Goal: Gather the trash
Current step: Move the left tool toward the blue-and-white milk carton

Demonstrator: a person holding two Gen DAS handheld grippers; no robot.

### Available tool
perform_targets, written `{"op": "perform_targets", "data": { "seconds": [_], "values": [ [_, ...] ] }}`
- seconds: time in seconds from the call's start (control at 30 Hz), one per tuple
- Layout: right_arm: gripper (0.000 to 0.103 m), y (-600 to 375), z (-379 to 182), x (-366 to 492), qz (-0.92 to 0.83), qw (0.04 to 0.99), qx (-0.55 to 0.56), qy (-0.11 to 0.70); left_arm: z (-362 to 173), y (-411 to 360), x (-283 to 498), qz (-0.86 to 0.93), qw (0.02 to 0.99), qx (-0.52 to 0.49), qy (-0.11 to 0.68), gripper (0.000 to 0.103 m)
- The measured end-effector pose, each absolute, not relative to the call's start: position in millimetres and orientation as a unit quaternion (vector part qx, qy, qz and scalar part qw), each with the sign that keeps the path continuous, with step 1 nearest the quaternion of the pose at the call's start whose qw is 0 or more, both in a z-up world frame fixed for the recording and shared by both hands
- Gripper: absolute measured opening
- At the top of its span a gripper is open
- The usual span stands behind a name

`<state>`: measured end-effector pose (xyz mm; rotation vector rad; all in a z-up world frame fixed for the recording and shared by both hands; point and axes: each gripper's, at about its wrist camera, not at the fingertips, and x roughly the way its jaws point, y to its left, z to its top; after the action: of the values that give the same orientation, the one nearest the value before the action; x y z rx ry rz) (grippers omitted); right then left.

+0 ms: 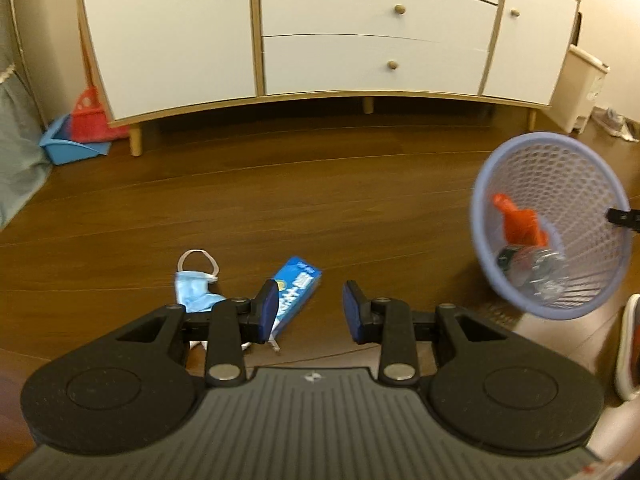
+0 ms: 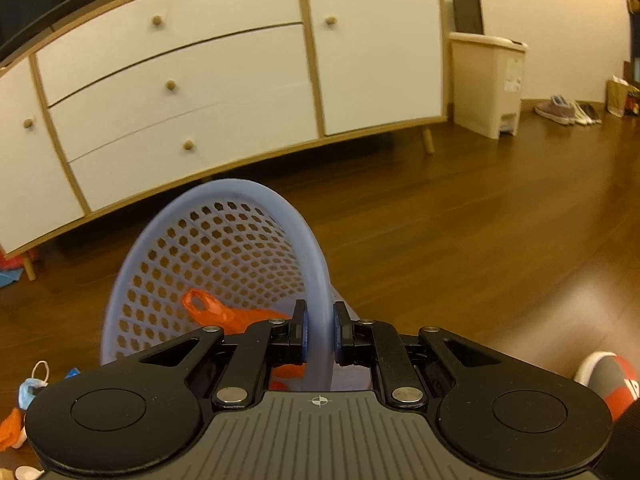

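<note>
Sideboard (image 1: 280, 28) along the wall; brown wood floor (image 1: 320, 200). Basket (image 2: 208, 248) tipped, rim pinched by the right gripper (image 2: 319, 332); orange bag (image 2: 224, 312) inside. Left gripper (image 1: 310, 312), jaws apart and empty, low over the floor. Blue box (image 1: 298, 284) lies just ahead-left, long axis pointing up-right, near end behind the left finger. Mask (image 1: 194, 286) further left.

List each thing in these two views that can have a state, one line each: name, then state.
Left gripper: open, empty.
Right gripper: shut on the basket rim.
Basket: tilted, holding trash.
Blue box: lying on the floor.
Face mask: crumpled on the floor.
Cabinet drawers: closed.
</note>
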<state>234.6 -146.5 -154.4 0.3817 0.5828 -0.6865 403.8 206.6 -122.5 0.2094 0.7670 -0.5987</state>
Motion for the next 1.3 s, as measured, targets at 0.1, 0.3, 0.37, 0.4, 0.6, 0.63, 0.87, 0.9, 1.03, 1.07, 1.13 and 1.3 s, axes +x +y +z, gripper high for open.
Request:
{"op": "perform_targets", "data": {
  "seconds": [0.1, 0.3, 0.37, 0.4, 0.6, 0.63, 0.87, 0.9, 1.03, 1.07, 1.13, 1.3],
  "values": [
    [0.008, -159, -157, 226, -0.345, 0.870, 0.199, 0.290, -130, 206, 411, -0.284, 0.882, 0.087, 0.367, 0.031],
    [0.008, -200, -166, 204, -0.361, 0.838, 0.280, 0.299, -152, 197, 428, -0.283, 0.880, 0.038, 0.379, 0.031],
    [0.008, -214, -166, 199, -0.350, 0.827, 0.332, 0.290, -160, 193, 430, -0.284, 0.878, 0.042, 0.382, 0.031],
    [0.008, -220, -166, 198, -0.337, 0.823, 0.362, 0.281, -163, 192, 430, -0.285, 0.877, 0.044, 0.383, 0.032],
    [0.008, -217, -165, 220, -0.308, 0.822, 0.387, 0.283, -173, 196, 432, -0.282, 0.877, 0.055, 0.385, 0.033],
    [0.008, -213, -166, 225, -0.300, 0.823, 0.388, 0.286, -174, 197, 432, -0.281, 0.877, 0.053, 0.386, 0.033],
    [0.008, -172, -175, 267, -0.268, 0.829, 0.384, 0.305, -192, 211, 434, -0.268, 0.877, 0.066, 0.394, 0.040],
    [0.008, -165, -173, 274, -0.267, 0.834, 0.374, 0.305, -196, 213, 436, -0.266, 0.876, 0.067, 0.397, 0.040],
    [0.008, -146, -168, 301, -0.258, 0.847, 0.343, 0.314, -209, 220, 441, -0.260, 0.873, 0.083, 0.404, 0.044],
    [0.008, -142, -170, 307, -0.254, 0.846, 0.343, 0.320, -212, 221, 442, -0.259, 0.873, 0.087, 0.404, 0.044],
    [0.008, -130, -172, 316, -0.251, 0.848, 0.335, 0.325, -218, 223, 446, -0.259, 0.871, 0.091, 0.407, 0.044],
    [0.008, -108, -172, 341, -0.247, 0.864, 0.284, 0.334, -234, 225, 460, -0.269, 0.864, 0.106, 0.412, 0.044]
  ]
}}
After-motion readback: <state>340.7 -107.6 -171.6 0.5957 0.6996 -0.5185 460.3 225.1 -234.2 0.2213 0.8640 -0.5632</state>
